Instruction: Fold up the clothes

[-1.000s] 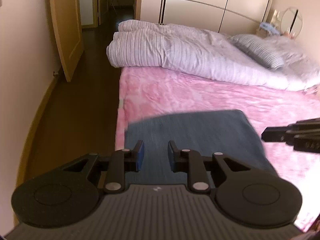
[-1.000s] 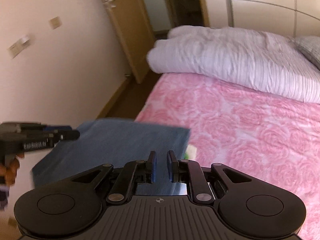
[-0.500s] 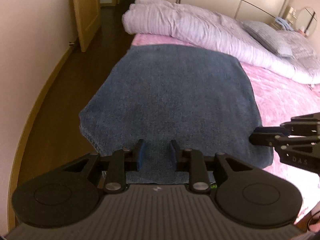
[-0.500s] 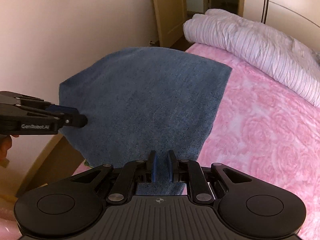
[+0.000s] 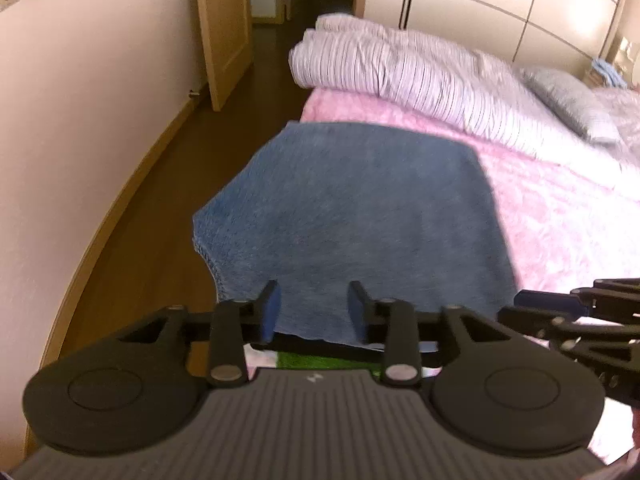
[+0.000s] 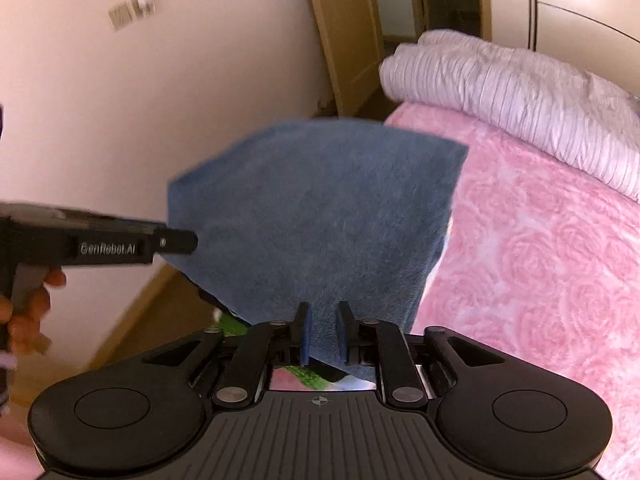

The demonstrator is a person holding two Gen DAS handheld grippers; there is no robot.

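Note:
A blue knit garment (image 5: 360, 216) is spread over the near corner of the pink bed (image 5: 560, 208). Its near edge runs between the fingers of both grippers. My left gripper (image 5: 314, 298) has its jaws opening; they stand wide, the pads clear of the cloth. From the right wrist view the left gripper (image 6: 176, 240) sits at the garment's (image 6: 320, 208) left corner. My right gripper (image 6: 324, 318) also has its jaws opening, a narrow gap with cloth in it. The right gripper (image 5: 536, 300) shows at the garment's right edge.
A rolled striped duvet (image 5: 400, 68) and a pillow (image 5: 568, 100) lie further up the bed. Dark wood floor (image 5: 160, 220), a wall and an open door (image 5: 224, 20) are to the left. Something green (image 5: 312, 360) peeks from under the garment's near edge. A hand (image 6: 28, 304) holds the left gripper.
Both grippers carried the blue garment out over the bed corner, where it spread flat. Since half a second ago both sets of jaws have widened, the left far more.

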